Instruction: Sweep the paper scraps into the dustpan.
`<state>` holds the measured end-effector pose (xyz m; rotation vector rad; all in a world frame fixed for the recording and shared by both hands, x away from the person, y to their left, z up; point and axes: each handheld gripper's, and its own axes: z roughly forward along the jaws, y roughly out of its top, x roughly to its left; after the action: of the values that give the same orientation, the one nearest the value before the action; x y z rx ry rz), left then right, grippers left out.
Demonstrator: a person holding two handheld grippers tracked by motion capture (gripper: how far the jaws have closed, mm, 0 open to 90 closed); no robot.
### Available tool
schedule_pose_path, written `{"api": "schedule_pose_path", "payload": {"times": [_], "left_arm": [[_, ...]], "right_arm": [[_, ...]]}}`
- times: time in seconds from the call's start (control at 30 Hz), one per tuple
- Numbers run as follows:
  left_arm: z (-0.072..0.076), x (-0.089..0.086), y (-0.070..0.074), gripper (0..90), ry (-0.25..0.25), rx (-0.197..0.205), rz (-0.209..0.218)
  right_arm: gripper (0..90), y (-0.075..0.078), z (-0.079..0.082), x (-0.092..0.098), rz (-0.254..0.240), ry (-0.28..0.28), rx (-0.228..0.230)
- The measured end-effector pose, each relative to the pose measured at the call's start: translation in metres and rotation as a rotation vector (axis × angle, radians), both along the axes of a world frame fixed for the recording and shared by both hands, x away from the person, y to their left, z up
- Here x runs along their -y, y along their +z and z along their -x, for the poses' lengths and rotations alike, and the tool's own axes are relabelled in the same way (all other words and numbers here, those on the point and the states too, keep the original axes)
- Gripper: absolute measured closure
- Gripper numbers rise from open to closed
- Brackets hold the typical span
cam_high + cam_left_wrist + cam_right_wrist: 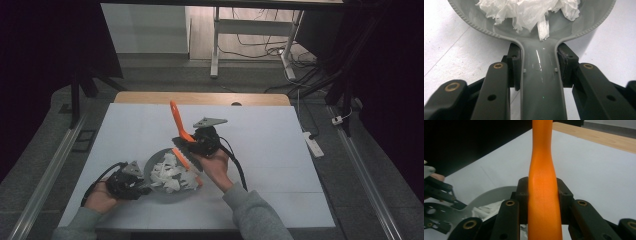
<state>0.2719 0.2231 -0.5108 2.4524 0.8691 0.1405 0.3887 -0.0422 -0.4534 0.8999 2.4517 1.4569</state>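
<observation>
On white table [260,150], left tool [539,67] clamps grey pan [541,82]; right tool [543,195] grips orange spatula [543,182].

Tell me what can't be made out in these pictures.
- Spatula blade: in the high view it reaches down into the paper, so its tip can't be traced.
- Spatula's far end: cut off by the top edge in the right gripper view.
- Pan floor: covered by paper in the left gripper view.
- Pan's far rim: cut off by the top edge there.
</observation>
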Motion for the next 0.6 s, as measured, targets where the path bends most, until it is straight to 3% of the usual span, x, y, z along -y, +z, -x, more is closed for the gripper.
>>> {"api": "schedule_pose_path", "payload": {"times": [0.23, 0.37, 0.5, 0.6], "left_arm": [[0.0, 0.0, 0.0, 61.9, 0.0, 0.0, 0.002], [0.0, 0.0, 0.0, 61.9, 0.002, 0.0, -0.001], [0.0, 0.0, 0.0, 61.9, 0.0, -0.001, 0.002], [0.0, 0.0, 0.0, 61.9, 0.001, 0.0, 0.002]], "right_arm": [[70.3, -0.004, -0.008, 0.015, 0.054, -0.048, 0.024], [70.3, -0.015, -0.018, 0.021, 0.141, -0.1, 0.043], [70.3, -0.031, -0.025, 0.022, 0.201, -0.122, 0.017], [70.3, -0.037, -0.022, 0.014, 0.191, -0.092, -0.002]]}}
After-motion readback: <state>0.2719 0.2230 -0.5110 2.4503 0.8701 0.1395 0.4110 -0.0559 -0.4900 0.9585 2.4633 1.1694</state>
